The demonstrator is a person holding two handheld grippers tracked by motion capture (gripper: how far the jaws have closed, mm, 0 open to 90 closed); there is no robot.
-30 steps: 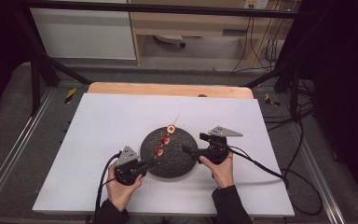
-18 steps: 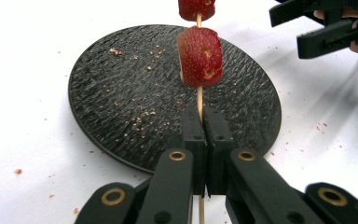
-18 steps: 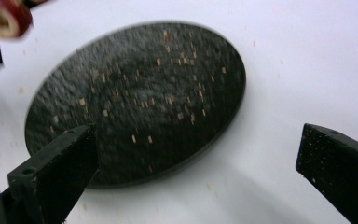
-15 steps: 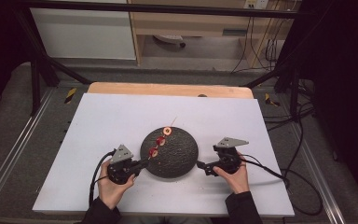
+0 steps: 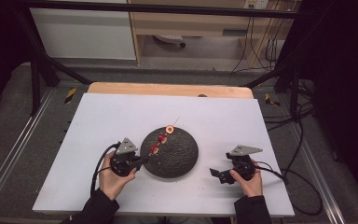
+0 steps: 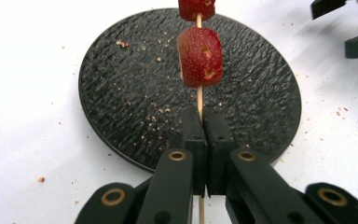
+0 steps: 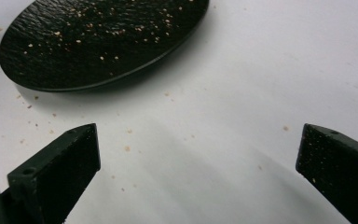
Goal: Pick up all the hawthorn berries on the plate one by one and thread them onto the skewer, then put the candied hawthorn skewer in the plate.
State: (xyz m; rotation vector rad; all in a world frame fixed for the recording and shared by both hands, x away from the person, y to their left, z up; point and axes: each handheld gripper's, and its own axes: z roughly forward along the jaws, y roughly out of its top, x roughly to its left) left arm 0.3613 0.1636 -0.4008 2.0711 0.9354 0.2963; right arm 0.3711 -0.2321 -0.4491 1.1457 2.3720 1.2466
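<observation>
Red strawberry pieces (image 6: 199,56) sit threaded on the skewer (image 6: 199,100) my left gripper (image 6: 204,140) clenches mid-frame; right gripper (image 7: 196,168), released, holds nothing.

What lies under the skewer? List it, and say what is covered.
Under the skewer lies the black plate, strewn with crumbs. The strawberry slices cover a strip of plate behind them, and the left tongs, shut on the stick, cover the near rim.

A round black plate (image 6: 121,93) with a rough, ridged texture is flecked with pale tan crumbs. Red strawberry pieces (image 6: 199,56) with darker pits are threaded on a pale wooden skewer (image 6: 199,100). The tabletop (image 5: 121,116) is white, edged in light wood.
</observation>
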